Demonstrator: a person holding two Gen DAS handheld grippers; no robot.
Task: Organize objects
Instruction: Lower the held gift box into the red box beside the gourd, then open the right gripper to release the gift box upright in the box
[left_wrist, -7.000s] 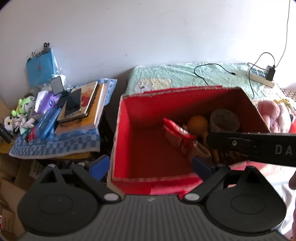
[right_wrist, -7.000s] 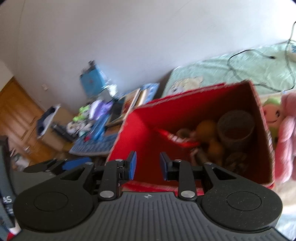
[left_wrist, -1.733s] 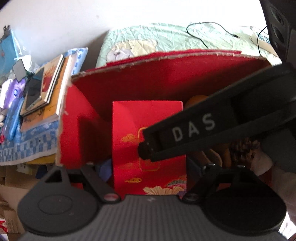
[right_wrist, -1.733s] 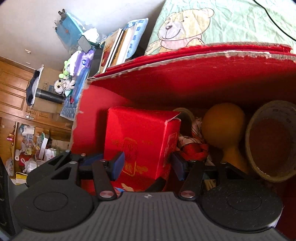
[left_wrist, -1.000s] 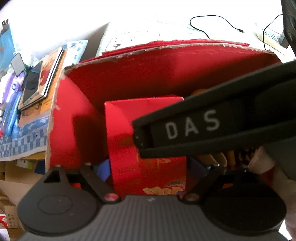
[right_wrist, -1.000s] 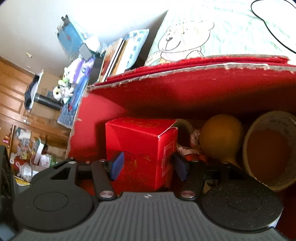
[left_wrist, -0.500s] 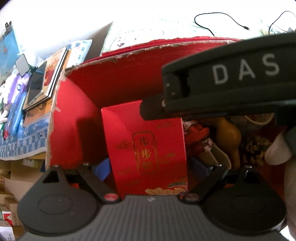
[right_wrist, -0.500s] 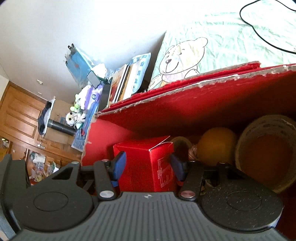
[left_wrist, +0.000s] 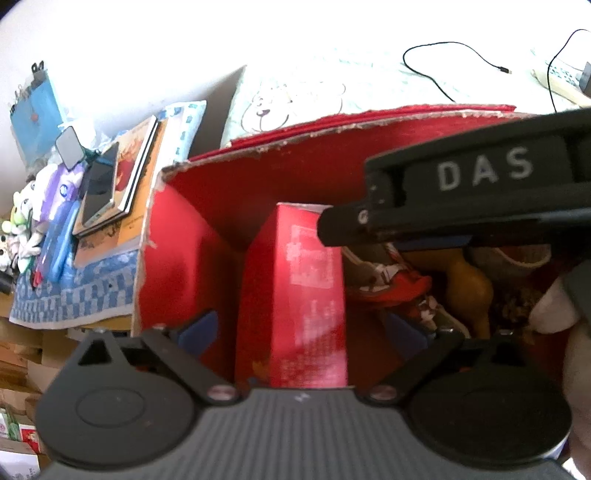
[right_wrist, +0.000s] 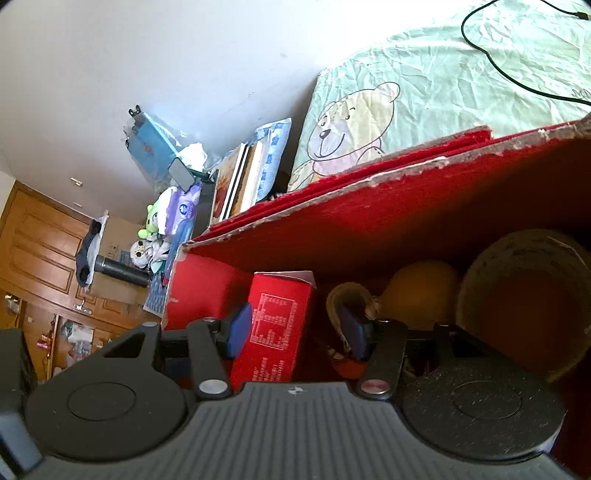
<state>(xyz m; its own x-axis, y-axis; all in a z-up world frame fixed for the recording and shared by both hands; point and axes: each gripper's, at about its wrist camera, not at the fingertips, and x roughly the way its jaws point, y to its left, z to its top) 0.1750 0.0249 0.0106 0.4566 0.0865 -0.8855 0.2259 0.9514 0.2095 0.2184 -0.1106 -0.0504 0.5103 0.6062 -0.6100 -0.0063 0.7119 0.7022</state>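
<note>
Since half a second earlier, the red carton (left_wrist: 295, 295) had turned, so that its narrow printed side rather than its gold-lettered front faced the left camera, and the right gripper (right_wrist: 295, 330) had drawn upward, its body now crossing higher in the left view. It stood upright inside the big red box (left_wrist: 173, 266), toward that box's left wall, with a gap beside it. Thin card of that sort looked light and fairly stiff but easy to dent, its glossy faces a little slippery; I judged the best hold to be across the two broad faces, low of the loose top flap. Both grippers straddled it with fingers spread and not pressing: the left gripper (left_wrist: 301, 326) had its blue pads (left_wrist: 194, 326) clear on either side, and the right one's pads sat near the carton's corner without clamping. To the carton's right lay a red crumpled wrapper (left_wrist: 399, 284), a brown gourd (right_wrist: 421, 291) and a round basket (right_wrist: 524, 299). Beyond the box, books (left_wrist: 122, 192) and toys crowded a side table, and a bear-print sheet (right_wrist: 424, 92) covered the bed.
</note>
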